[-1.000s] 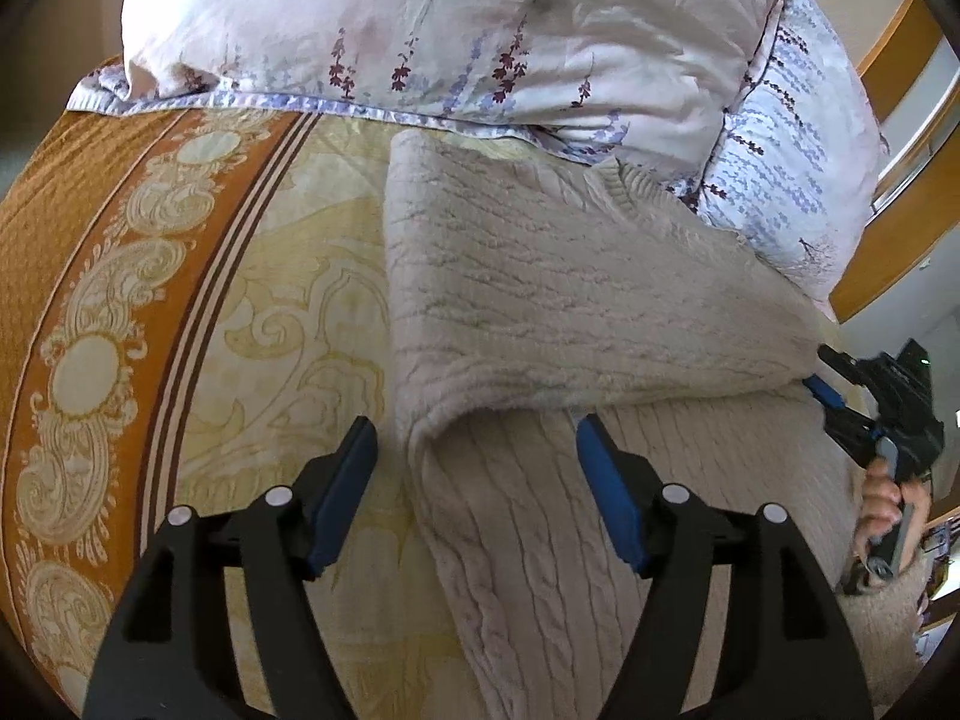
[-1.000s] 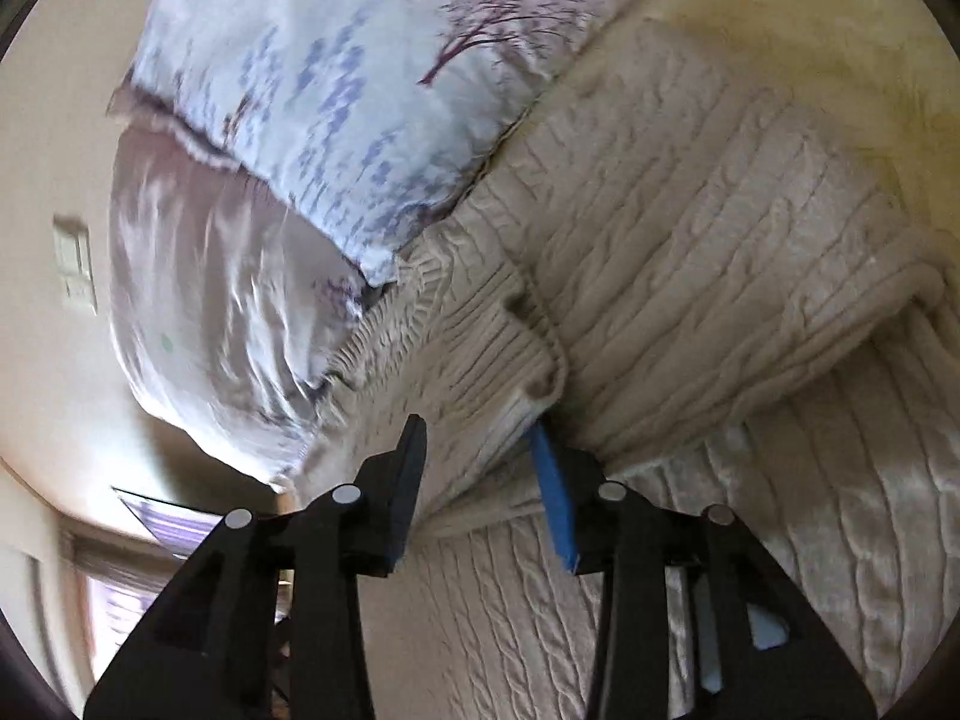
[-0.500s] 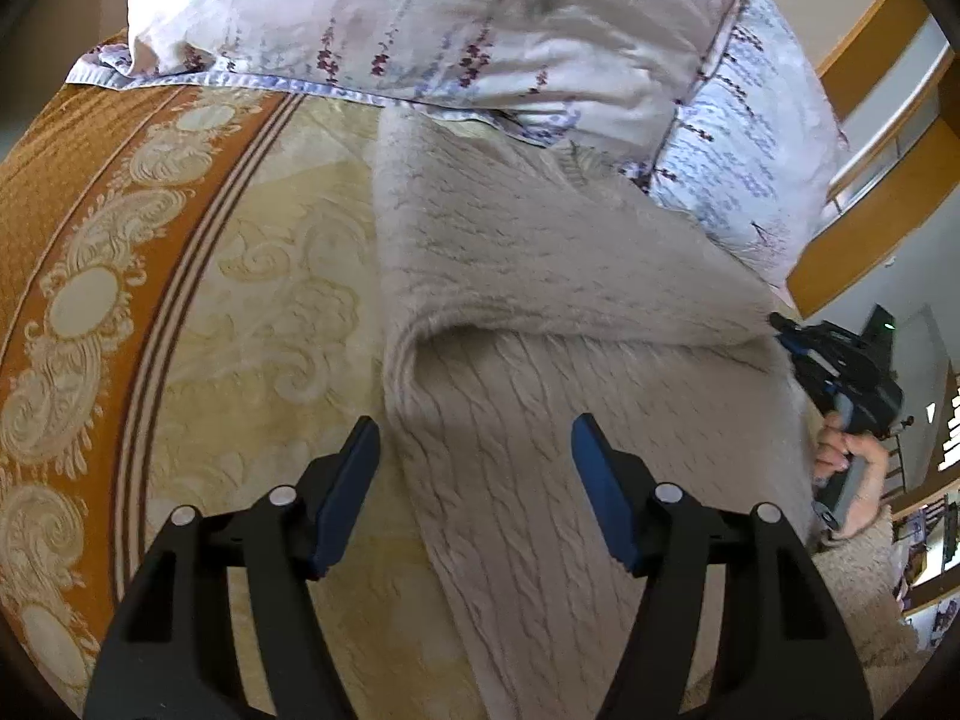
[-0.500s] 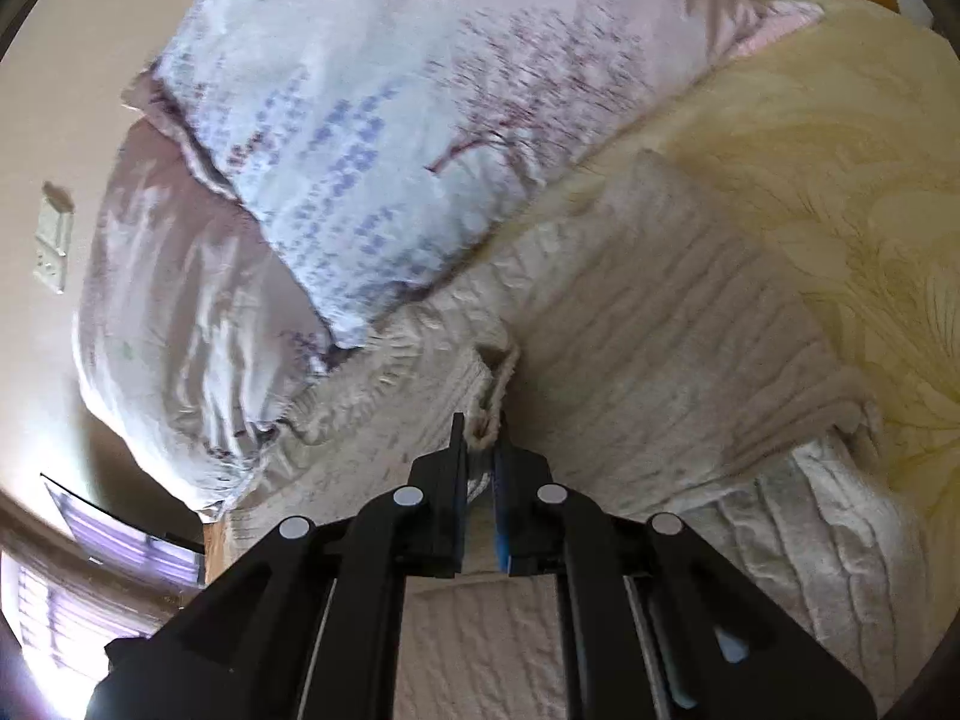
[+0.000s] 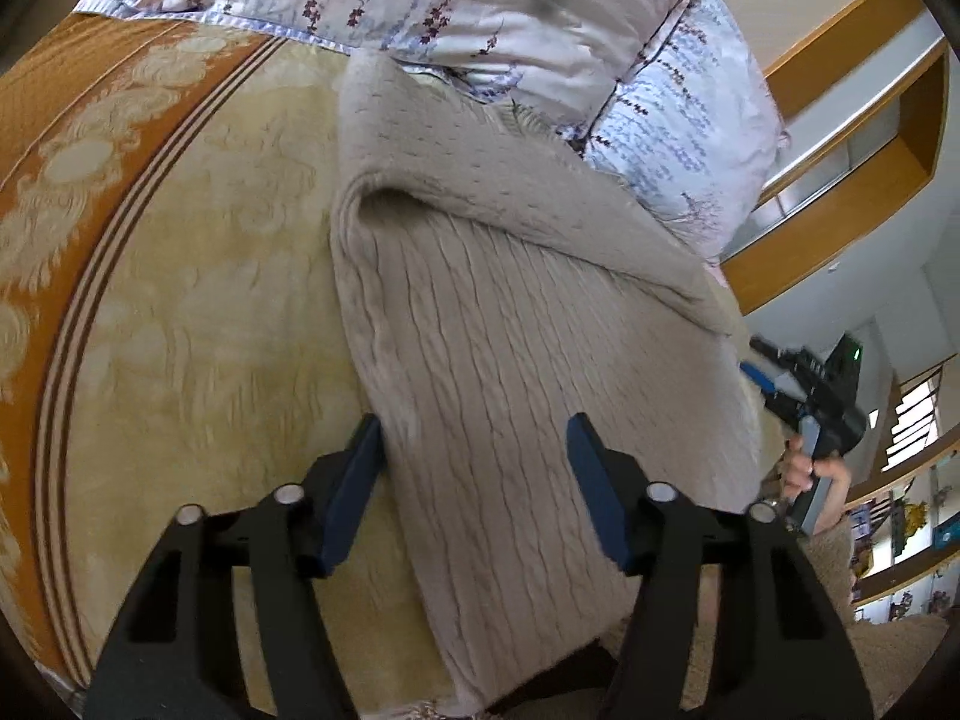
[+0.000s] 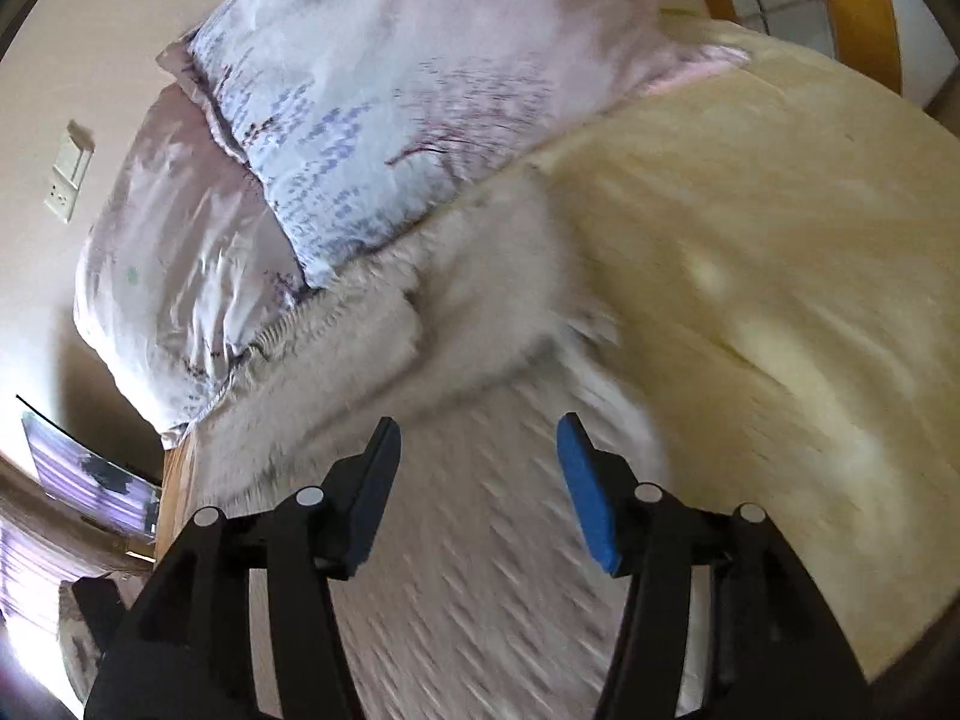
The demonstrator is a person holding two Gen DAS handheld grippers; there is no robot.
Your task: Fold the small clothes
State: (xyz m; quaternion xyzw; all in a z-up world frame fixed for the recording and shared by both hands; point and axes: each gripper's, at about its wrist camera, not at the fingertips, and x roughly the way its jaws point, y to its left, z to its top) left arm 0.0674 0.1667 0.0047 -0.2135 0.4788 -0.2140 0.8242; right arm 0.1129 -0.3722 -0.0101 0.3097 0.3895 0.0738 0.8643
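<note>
1. At the bottom of the left wrist view, the left gripper [image 5: 474,450] points forward with its blue-padded fingers [image 5: 591,480] spread wide, holding nothing; its left finger sits at the sweater's left edge and its right finger over the knit.
2. Low in the right wrist view, the right gripper [image 6: 477,456] is likewise spread apart and empty, hovering over blurred cable knit.
3. Between and beyond the left gripper's fingers lies the sweater [image 5: 510,360], a beige cable-knit piece running from the lower centre up toward the top centre of the left view.
4. Its upper part is folded over the lower part, leaving a rounded fold with a dark pocket at centre left and a diagonal edge falling toward the right.
5. Under the sweater spreads the bedspread [image 5: 180,300], pale yellow with damask figures and an orange border with stripes at the far left.
6. At the right edge of the left view, a hand [image 5: 810,474] grips the handle of the right gripper, which is beside the sweater's right edge.
7. Farthest back, along the top of both views, two floral pillows [image 5: 480,6] rest against the sweater's far end.
8. In the right view, the sweater's far part [image 6: 420,324] is smeared by motion blur, so its detail cannot be told.
</note>
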